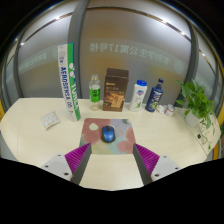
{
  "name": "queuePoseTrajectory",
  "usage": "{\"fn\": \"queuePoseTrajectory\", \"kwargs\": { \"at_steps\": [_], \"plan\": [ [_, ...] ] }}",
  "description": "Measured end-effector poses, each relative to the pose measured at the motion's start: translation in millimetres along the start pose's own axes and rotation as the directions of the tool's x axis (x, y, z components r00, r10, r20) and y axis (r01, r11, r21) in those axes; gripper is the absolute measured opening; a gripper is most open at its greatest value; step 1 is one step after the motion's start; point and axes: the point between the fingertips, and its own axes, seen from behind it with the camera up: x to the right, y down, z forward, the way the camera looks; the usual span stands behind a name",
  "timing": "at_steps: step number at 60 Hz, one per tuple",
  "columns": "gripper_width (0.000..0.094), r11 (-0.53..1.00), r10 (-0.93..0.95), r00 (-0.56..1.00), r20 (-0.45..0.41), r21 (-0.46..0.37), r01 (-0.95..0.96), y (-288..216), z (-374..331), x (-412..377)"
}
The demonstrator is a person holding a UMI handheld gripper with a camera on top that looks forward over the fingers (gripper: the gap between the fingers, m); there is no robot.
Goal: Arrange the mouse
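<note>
**Mouse on pad, just ahead of spread fingers**

Lies on the mat (112, 134), toward its left part: a blue mouse (107, 132), long axis running roughly away from the camera, straight along the line of the fingers. Which end is the front, hard to tell at this size. Rests on its own, touched by nothing.

Gripper (110, 158) held low and level over the table (30, 125), aimed straight across at the back wall. Fingers spread wide, holding nothing; purple pads (78, 158) facing inward on each side. Mouse sits just beyond the tips, centred on the gap between them, not inside it.

Behind the mat, lined along the table's far edge: a tall green-and-white box (72, 93) standing upright at the left, a green bottle (95, 92) beside it, a brown box (116, 90) in the middle, then a white bottle (141, 94) and a blue bottle (155, 95). Leafy plant (196, 102) at the far right. Small white packet (49, 120) lying flat, left of the mat and well apart from it.
</note>
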Motion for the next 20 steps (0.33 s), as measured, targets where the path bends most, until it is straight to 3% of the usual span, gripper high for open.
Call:
{"fn": "queuePoseTrajectory", "kwargs": {
  "at_steps": [20],
  "plan": [
    [0.0848, 1.0, 0.005, 1.0, -0.02, -0.008, -0.006, 20, -44, -5]
  ]
}}
